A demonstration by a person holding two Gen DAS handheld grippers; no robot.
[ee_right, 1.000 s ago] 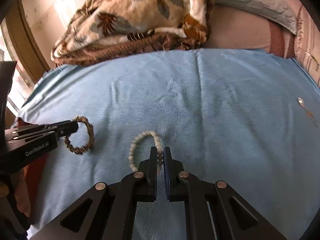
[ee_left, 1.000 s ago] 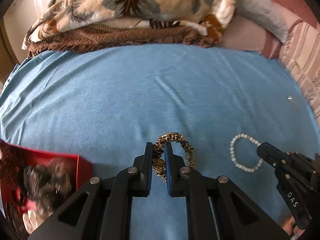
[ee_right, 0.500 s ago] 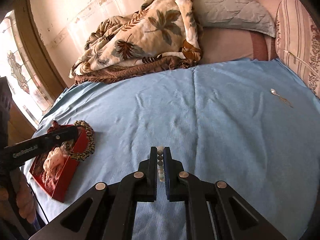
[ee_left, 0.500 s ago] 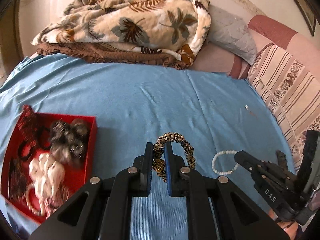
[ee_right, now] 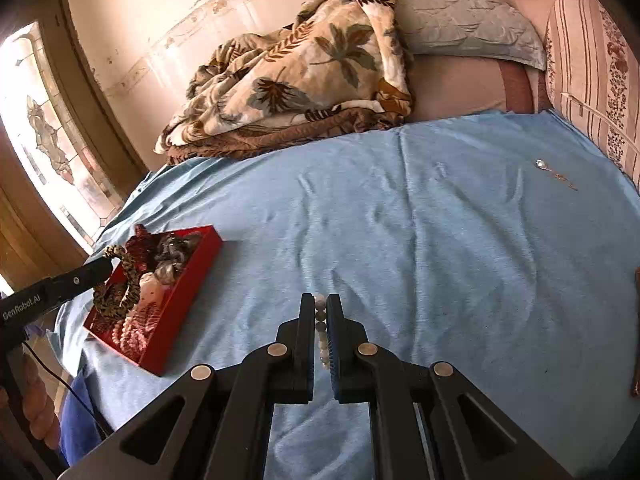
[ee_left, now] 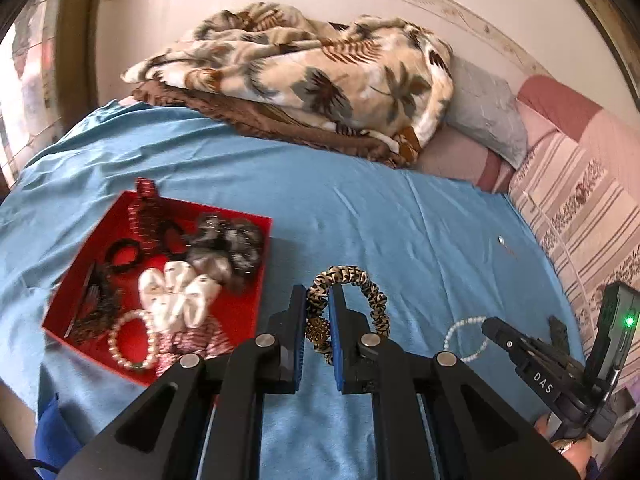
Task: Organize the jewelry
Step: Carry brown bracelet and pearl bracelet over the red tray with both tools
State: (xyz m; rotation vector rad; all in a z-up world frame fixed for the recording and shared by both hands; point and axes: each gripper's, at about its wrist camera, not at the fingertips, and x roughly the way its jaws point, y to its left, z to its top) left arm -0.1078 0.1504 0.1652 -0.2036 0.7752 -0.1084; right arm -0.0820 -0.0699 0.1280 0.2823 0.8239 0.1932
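Observation:
My left gripper (ee_left: 317, 296) is shut on a leopard-print scrunchie bracelet (ee_left: 362, 286) and holds it in the air just right of the red jewelry box (ee_left: 236, 312). In the right wrist view the same bracelet (ee_right: 130, 280) hangs over the box (ee_right: 176, 300). My right gripper (ee_right: 320, 304) is shut on a white pearl bracelet (ee_right: 321, 344), held edge-on above the blue sheet. In the left wrist view the pearl bracelet (ee_left: 460, 334) hangs from the right gripper's tip (ee_left: 496, 328). The box holds hair ties, a white bow and a pearl bracelet.
A small pendant on a chain (ee_right: 554, 172) lies on the blue sheet (ee_right: 440, 240) at the far right. A folded leaf-print blanket (ee_left: 312, 76) and a grey pillow (ee_left: 484, 116) lie at the back. A striped cushion (ee_left: 580, 216) lies along the right.
Both grippers have lifted their bracelets off the sheet and risen. The left one has swung left, bringing the red box into full view.

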